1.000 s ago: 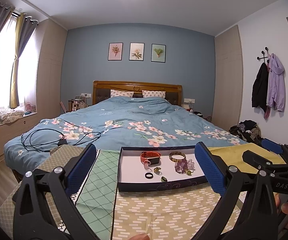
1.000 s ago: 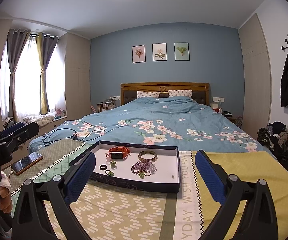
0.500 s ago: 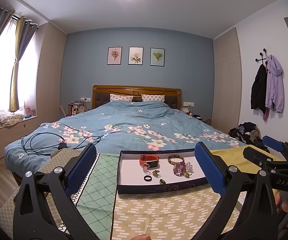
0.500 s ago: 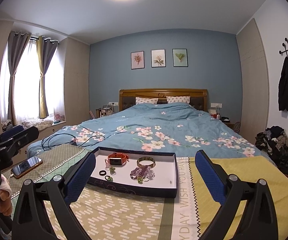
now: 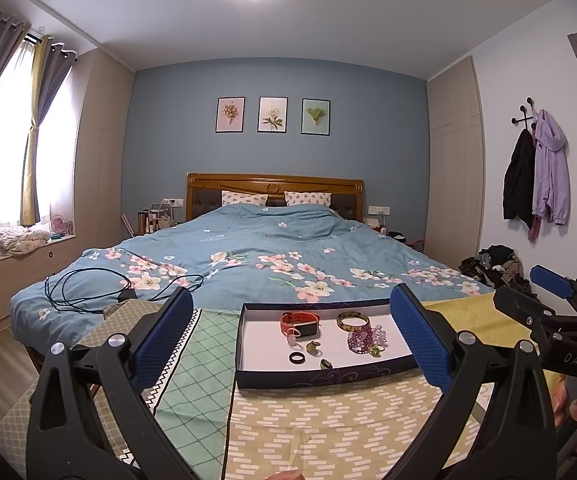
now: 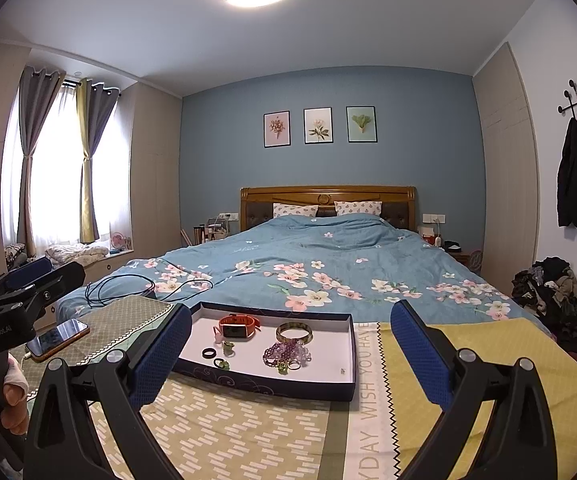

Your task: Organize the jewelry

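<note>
Navy tray (image 6: pixel 288 386) with white floor — orange watch (image 6: pixel 239 327), purple beads (image 6: pixel 286 352), black ring (image 6: pixel 208 353); blue floral duvet (image 6: pixel 328 256).

Jewelry lying loose in an open dark-blue tray (image 6: pixel 276 386) with a white floor.

An orange-strapped watch (image 6: pixel 239 327) sits toward the tray's far side, a small pale pink piece (image 6: pixel 218 333) touching its strap, and a gold-green bangle (image 6: pixel 294 332) lies flat to its right. Nearer the front, a black ring (image 6: pixel 208 353) and two green-stoned rings (image 6: pixel 228 345) lie apart from each other, while a heap of purple beaded bracelets (image 6: pixel 286 353) rests below the bangle with a green-stoned ring (image 6: pixel 282 367) at its near edge.
</note>
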{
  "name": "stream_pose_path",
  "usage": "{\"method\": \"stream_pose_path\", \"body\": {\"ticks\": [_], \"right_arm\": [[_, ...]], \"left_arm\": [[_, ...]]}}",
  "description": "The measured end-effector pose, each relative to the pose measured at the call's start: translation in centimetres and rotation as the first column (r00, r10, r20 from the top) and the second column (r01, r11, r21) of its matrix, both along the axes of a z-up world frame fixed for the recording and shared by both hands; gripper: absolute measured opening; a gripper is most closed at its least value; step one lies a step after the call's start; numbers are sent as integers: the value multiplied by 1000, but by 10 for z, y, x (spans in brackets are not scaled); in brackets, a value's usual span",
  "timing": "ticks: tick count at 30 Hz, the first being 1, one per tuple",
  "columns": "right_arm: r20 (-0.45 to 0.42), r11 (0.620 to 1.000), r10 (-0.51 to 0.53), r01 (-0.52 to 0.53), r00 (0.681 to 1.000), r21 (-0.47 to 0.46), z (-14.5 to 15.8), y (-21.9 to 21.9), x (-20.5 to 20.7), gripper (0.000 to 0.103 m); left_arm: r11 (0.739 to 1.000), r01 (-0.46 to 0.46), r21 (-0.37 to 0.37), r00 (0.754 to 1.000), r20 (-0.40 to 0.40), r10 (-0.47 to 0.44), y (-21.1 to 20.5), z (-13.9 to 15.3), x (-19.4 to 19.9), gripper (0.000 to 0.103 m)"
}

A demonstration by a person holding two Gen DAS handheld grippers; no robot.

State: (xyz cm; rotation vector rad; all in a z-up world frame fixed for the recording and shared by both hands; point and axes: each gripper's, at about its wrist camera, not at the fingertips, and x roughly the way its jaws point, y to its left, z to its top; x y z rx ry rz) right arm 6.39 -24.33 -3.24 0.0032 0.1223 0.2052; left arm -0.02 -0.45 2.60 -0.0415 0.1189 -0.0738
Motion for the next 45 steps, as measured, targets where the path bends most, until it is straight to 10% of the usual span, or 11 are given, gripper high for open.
{"method": "stream_pose_path", "body": {"ticks": [45], "right_arm": [[-2, 1000, 1, -1, 1000, 4, 1, 2, -3, 96]], "left_arm": [[1000, 2, 12, 1000, 16, -2, -2, 0, -3, 97]]}}
